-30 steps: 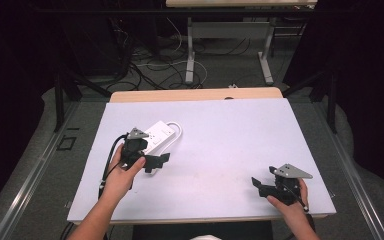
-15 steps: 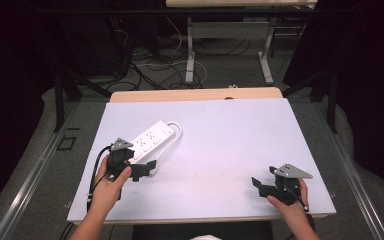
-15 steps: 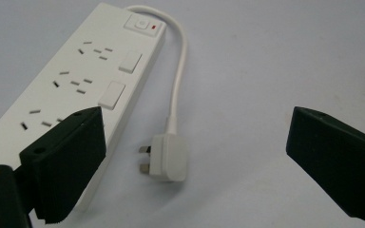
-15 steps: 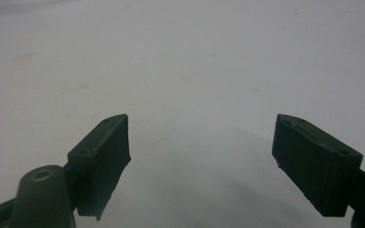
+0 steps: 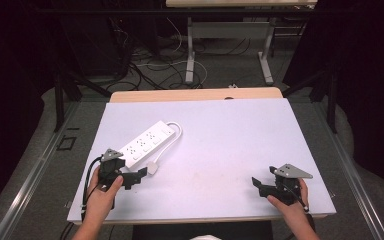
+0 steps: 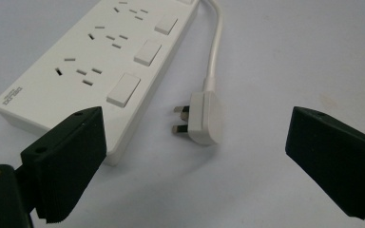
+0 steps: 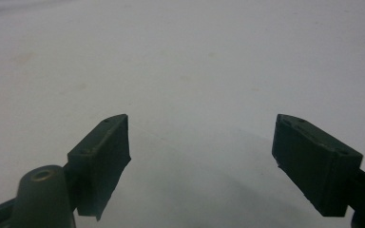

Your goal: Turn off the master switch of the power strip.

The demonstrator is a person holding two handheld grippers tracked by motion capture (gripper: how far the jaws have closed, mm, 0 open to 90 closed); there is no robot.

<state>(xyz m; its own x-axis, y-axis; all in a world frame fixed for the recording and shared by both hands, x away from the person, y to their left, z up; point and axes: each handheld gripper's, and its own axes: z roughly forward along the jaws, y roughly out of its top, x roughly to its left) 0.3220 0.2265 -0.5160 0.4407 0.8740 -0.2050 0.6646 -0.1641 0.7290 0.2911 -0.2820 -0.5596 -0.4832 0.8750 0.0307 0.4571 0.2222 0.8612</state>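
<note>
A white power strip (image 5: 146, 142) lies at an angle on the left half of the white table (image 5: 230, 145); its short cord loops round to a white three-pin plug (image 5: 152, 167) lying loose beside it. In the left gripper view the power strip (image 6: 100, 61) and the plug (image 6: 202, 116) sit just ahead of the wide-apart jaws. My left gripper (image 5: 136, 176) is open, low at the front left, just short of the strip's near end. My right gripper (image 5: 258, 186) rests open at the front right, with bare table between its jaws (image 7: 199, 161).
The table's front edge runs just under both hands. A wooden strip (image 5: 195, 94) borders the far edge. Beyond it, on the floor, are desk legs and tangled cables (image 5: 180, 60). Dark curtains flank both sides.
My left gripper has drawn back from the power strip toward the front-left edge, open and with nothing in it. The right gripper has stayed put.
</note>
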